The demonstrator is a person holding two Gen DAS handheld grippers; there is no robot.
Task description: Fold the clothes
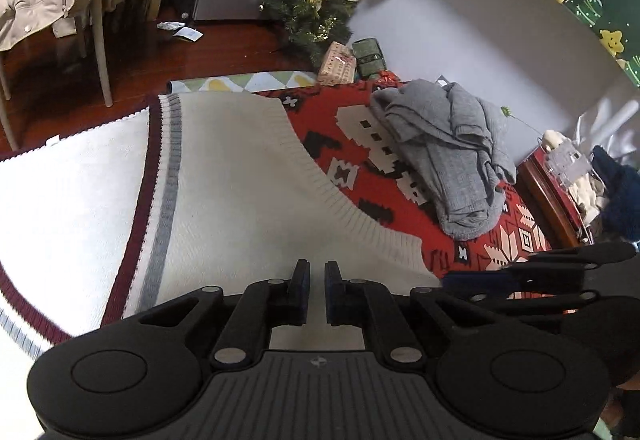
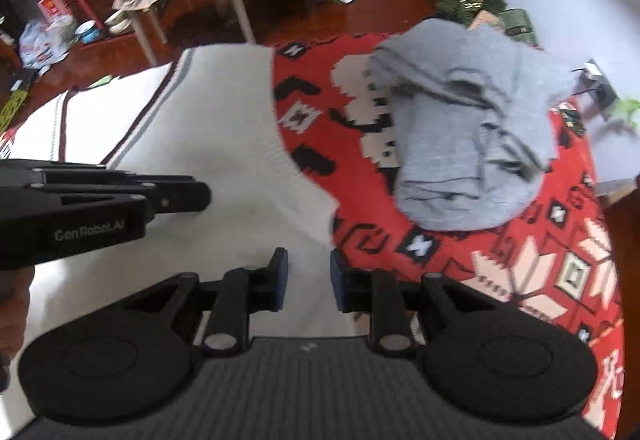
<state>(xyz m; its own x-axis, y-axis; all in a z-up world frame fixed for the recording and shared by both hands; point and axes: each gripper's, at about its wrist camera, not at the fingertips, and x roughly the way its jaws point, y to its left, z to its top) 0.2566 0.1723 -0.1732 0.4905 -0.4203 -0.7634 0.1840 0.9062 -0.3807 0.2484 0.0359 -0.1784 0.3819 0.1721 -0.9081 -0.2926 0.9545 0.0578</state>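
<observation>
While cream sweater [image 1: 240, 176] lies flat on red rug [image 2: 460, 260], left tool [image 1: 317, 276] closed empty, right tool [image 2: 305, 264] parted, empty.

Cream sweater [image 1: 240, 180] maroon-grey striped, grey garment [image 1: 452, 156], red patterned rug [image 2: 500, 260]

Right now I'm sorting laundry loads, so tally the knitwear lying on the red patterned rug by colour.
Cream: 1, the cream sweater with maroon and grey stripes, spread flat.
Grey: 1, the grey knit garment, lying crumpled beside it.
Total: 2.
</observation>
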